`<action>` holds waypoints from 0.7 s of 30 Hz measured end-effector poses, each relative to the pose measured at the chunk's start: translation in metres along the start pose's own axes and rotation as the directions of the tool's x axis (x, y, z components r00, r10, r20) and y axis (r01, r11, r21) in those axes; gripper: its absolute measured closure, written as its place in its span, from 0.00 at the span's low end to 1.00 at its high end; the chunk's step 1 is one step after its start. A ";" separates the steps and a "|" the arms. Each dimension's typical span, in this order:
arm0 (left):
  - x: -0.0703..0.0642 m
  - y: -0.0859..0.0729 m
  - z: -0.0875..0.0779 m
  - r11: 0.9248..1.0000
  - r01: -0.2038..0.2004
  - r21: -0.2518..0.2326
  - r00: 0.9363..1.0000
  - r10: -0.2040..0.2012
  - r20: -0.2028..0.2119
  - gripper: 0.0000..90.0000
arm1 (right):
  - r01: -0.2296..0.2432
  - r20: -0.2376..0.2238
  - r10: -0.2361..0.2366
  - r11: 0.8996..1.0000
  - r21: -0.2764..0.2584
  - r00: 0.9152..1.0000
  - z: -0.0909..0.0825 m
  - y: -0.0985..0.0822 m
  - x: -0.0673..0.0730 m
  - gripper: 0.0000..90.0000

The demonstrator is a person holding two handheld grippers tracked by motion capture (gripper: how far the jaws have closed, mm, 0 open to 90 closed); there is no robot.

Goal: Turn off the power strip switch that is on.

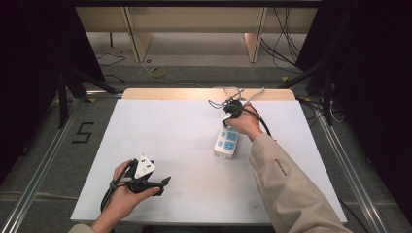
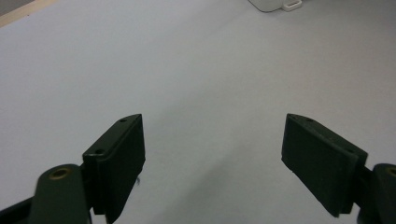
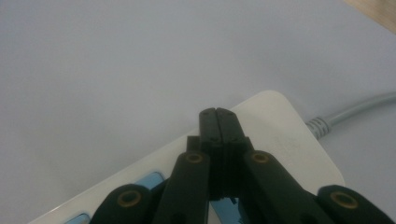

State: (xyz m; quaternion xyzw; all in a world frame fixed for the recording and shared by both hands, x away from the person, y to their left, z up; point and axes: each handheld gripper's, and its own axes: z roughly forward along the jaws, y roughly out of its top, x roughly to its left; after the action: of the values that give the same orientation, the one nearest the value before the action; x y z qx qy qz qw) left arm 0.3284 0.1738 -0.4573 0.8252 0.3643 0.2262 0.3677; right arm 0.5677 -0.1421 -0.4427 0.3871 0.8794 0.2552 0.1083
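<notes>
A white power strip (image 1: 227, 143) with blue sockets lies right of the table's middle, its grey cord (image 1: 253, 96) running to the far edge. My right gripper (image 1: 226, 122) hangs over the strip's far end, pointing down, jaws pressed together with nothing between them. In the right gripper view the shut tips (image 3: 217, 112) sit over the strip's plain white end (image 3: 280, 140), beside the cord (image 3: 355, 109); contact cannot be told. My left gripper (image 1: 164, 186) rests near the front left, open. Its jaws (image 2: 215, 119) stand wide apart over bare white cover, the strip's corner (image 2: 273, 4) far ahead.
A white cover (image 1: 160, 126) spreads over the table, with a wooden strip (image 1: 194, 93) bare at the far edge. Metal rails (image 1: 46, 155) run along both sides. Loose cables and a yellow coil (image 1: 157, 73) lie on the floor beyond.
</notes>
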 end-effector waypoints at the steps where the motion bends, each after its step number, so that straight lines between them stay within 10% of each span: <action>1: 0.000 0.000 0.000 1.000 0.000 0.001 1.000 0.000 0.000 0.24 | -0.003 0.000 0.003 1.000 0.007 1.000 0.000 0.000 0.000 1.00; 21: 0.000 0.000 0.000 1.000 0.000 0.000 1.000 0.000 -0.002 0.24 | -0.004 0.003 0.004 1.000 -0.007 1.000 0.000 -0.002 0.001 1.00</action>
State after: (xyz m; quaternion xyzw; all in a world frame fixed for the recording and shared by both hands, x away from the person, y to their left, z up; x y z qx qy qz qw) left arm 0.3286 0.1741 -0.4573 0.8250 0.3645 0.2271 0.3672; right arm 0.5658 -0.1422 -0.4438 0.3890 0.8776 0.2577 0.1104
